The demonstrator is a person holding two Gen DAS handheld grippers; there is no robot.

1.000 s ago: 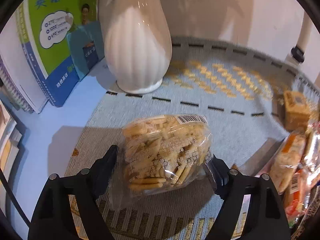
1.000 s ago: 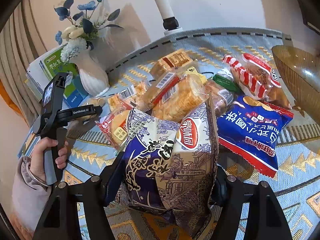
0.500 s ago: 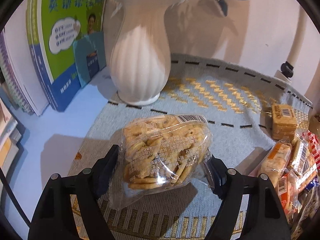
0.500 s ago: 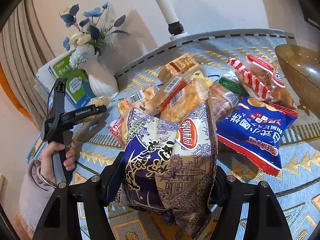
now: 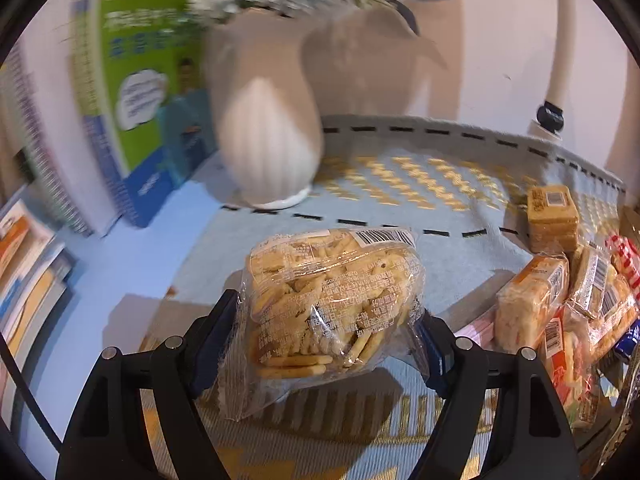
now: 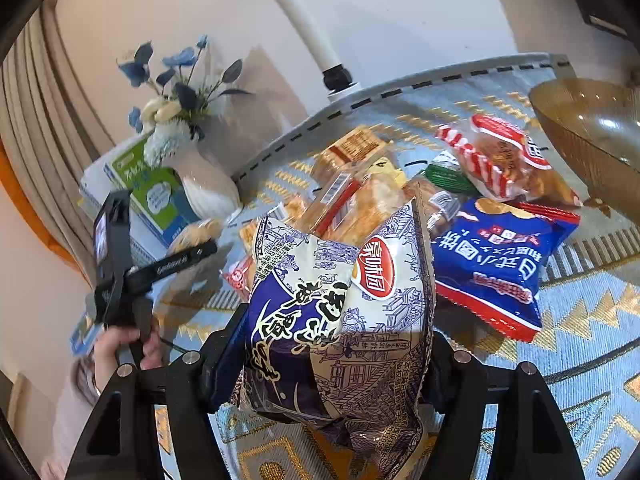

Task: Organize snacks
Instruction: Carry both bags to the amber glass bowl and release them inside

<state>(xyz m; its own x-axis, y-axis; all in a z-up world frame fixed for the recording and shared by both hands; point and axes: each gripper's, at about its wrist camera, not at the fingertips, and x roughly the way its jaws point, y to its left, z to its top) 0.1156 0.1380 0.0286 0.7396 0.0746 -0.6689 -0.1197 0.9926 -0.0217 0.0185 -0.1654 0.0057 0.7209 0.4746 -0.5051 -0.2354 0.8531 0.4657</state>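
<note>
**Both grippers loaded, snacks held clear of the pile**

Patterned blue-and-gold cloth (image 6: 580,320) covers the table against a pale wall, with a white ribbed vase (image 5: 268,136) and a green-covered book (image 5: 136,92) standing at the far left edge.

My left gripper (image 5: 328,320) has its jaws well apart, pressed on either side of a clear bag of biscuit sticks (image 5: 332,304). I judge the bag to be lifted off the cloth, since its shadow falls separately beneath it. It hangs over bare cloth near the vase, apart from the heap; whether I set it down there I have not settled.

My right gripper (image 6: 336,360) is likewise spread wide and clamped on a blue-and-white crisp bag (image 6: 340,320), held upright. The wide stance suits a puffed, air-filled pack that a narrower squeeze could burst.

Behind it lies the unsorted pile: a blue packet (image 6: 500,264), a red-striped packet (image 6: 496,160) and several clear-wrapped cracker packs (image 6: 360,196), overlapping. An amber glass bowl (image 6: 592,128) stands at the right, nothing visible in it and, in my judgement, a likely container.

In the right view, the person's hand (image 6: 120,348) grips the left tool's handle.
</note>
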